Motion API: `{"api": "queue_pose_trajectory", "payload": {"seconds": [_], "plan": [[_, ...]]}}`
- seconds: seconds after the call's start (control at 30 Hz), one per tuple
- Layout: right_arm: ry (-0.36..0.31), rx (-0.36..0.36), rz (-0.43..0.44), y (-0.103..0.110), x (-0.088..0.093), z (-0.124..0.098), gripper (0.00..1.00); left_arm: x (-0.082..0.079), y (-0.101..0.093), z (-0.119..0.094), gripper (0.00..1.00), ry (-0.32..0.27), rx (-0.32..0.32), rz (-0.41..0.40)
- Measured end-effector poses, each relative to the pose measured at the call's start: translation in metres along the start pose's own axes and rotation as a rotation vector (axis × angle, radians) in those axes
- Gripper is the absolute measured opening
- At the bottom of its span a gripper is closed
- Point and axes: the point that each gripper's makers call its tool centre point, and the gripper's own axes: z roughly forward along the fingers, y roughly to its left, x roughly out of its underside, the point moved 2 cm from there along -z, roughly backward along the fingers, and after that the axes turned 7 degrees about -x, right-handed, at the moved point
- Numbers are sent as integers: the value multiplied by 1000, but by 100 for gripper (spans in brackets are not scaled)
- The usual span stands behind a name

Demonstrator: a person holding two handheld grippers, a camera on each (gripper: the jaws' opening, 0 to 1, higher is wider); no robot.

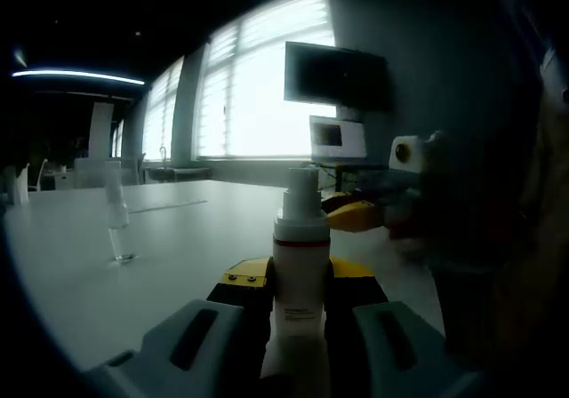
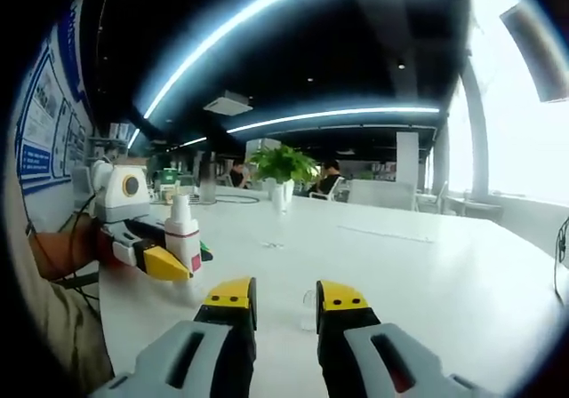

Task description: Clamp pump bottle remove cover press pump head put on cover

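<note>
Here the left gripper (image 1: 300,293) pinches the pump bottle (image 1: 300,269) upright on the table (image 1: 178,238), the right gripper (image 2: 286,302) spread, clear cover (image 1: 116,211) standing apart

A white surface (image 1: 178,238) stretches toward bright blinded windows (image 1: 258,87). A dark wall screen (image 1: 335,76) hangs beside them. A leafy potted plant (image 2: 283,165) stands far across the surface, blue posters (image 2: 40,131) line one wall.

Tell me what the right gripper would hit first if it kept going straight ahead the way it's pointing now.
Probably nothing soon. The right gripper points over bare white table; its jaws stand apart and empty. The pump bottle, clamped in the left gripper, sits off to its left, outside that line. Depth is uncertain.
</note>
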Motion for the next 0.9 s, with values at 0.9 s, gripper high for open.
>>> {"api": "queue_pose_trajectory", "payload": {"seconds": [0.9], "plan": [[49, 33, 25, -13, 8, 17, 27, 0, 0, 0, 13, 0, 0, 0]]}}
